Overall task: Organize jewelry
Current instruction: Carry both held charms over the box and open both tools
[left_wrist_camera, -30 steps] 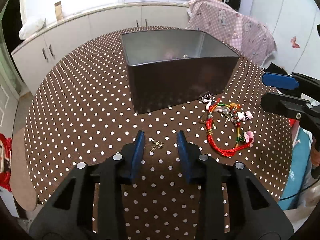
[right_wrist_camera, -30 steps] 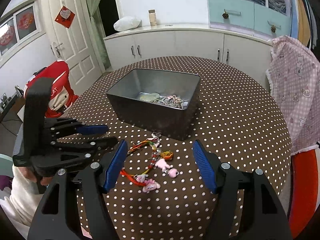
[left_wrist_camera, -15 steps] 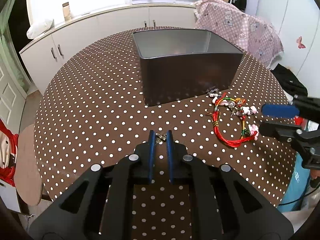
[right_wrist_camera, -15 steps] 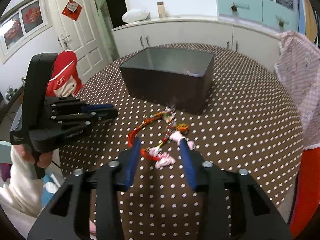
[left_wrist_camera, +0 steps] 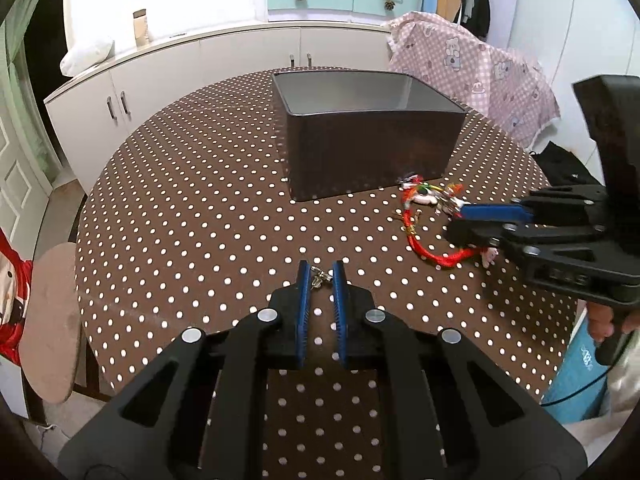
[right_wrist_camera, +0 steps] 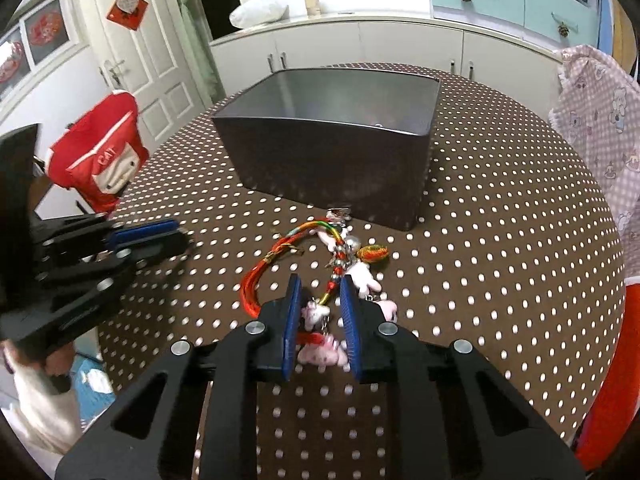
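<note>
My left gripper [left_wrist_camera: 320,271] is shut on a small metal earring [left_wrist_camera: 319,278], just above the brown polka-dot table [left_wrist_camera: 192,216]. A red cord bracelet [right_wrist_camera: 260,276] with pink charms [right_wrist_camera: 366,276] lies in front of the dark metal box [right_wrist_camera: 332,160]. My right gripper [right_wrist_camera: 320,292] is down over the bracelet with its jaws closing. Between the blue pads sit a pink charm and some of the cord, and the charm touches the pads. The left wrist view shows the right gripper [left_wrist_camera: 460,222] over the bracelet [left_wrist_camera: 424,252], right of the box [left_wrist_camera: 372,160]. The left gripper [right_wrist_camera: 180,236] shows at the left in the right wrist view.
White cabinets [left_wrist_camera: 200,64] run behind the round table. A chair draped in pink checked cloth [left_wrist_camera: 472,64] stands at the far right. A red garment on a chair [right_wrist_camera: 104,156] is at the left, and a round stool [left_wrist_camera: 52,320] is below the table edge.
The left jaws closed on the earring, and that gripper drew back from the box. The right gripper came down over the bracelet and its jaws narrowed around the pink charms.
</note>
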{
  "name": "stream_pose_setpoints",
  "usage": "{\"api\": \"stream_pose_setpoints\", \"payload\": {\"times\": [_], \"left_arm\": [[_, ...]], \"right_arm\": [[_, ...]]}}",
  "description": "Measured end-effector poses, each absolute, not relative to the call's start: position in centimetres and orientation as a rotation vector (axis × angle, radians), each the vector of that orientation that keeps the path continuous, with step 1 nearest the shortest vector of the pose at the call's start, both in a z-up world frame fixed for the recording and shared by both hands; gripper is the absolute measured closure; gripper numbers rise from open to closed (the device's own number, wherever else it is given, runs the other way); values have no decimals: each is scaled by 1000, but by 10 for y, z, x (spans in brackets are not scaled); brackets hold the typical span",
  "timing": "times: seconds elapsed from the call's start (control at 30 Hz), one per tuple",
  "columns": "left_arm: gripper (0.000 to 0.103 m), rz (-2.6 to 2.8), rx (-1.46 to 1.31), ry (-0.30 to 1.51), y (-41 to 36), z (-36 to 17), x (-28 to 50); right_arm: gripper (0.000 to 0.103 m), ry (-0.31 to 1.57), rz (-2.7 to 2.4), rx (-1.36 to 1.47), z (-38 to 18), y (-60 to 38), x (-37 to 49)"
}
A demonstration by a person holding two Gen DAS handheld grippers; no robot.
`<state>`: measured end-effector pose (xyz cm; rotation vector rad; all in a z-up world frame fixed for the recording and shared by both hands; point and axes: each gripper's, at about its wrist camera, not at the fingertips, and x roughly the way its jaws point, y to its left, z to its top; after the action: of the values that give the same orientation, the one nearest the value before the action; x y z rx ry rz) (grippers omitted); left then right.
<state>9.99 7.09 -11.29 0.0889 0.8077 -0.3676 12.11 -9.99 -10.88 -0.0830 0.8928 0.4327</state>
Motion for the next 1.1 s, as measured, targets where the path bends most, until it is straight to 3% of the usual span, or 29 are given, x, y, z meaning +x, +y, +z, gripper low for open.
{"api": "stream_pose_setpoints", "payload": {"times": [0.1,0.2,1.1], "left_arm": [[91,-376,77,803,71,-112,98],[91,-378,73,801,69,-111,96],[91,-395,19,698,59,-58,118]], "right_arm": [[87,851,402,-154,-112,-90,119],[99,834,394,-183,-113,-87,117],[99,576,421,-2,-23,-140,119]]}}
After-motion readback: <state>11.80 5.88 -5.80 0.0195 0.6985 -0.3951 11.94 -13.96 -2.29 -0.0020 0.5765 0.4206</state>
